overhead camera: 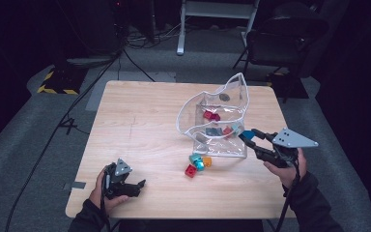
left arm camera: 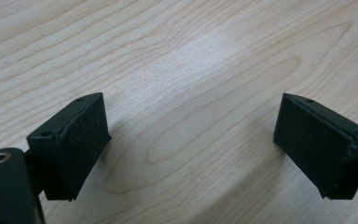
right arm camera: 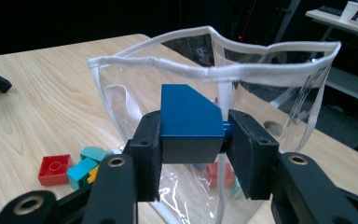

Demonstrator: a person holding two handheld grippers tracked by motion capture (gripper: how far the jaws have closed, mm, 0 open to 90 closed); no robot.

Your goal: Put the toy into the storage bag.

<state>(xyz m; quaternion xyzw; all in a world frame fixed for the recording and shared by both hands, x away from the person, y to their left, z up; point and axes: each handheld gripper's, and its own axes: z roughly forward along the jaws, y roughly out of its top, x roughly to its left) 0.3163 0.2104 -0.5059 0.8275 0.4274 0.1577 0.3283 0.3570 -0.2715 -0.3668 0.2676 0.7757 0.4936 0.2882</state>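
Observation:
My right gripper [right arm camera: 193, 140] is shut on a blue brick [right arm camera: 189, 122] with a sloped top, held just in front of the white-trimmed rim of a clear plastic bag [right arm camera: 214, 70]. From above, the right gripper [overhead camera: 251, 137] holds the blue brick [overhead camera: 247, 135] at the bag's [overhead camera: 217, 121] near right side. Inside the bag lie several bricks, among them a red one [overhead camera: 209, 115]. Outside it, a red brick [overhead camera: 191, 170], a teal brick [overhead camera: 196, 160] and an orange one [overhead camera: 206, 161] lie on the table. My left gripper [overhead camera: 137, 186] rests open near the front left edge, its jaws [left arm camera: 191, 149] apart over bare wood.
The wooden table [overhead camera: 140, 121] stands on grey carpet. A chair [overhead camera: 280, 38] and a white frame [overhead camera: 212, 14] are behind it, with cables on the floor at the left. A person's hands hold both grippers from the near edge.

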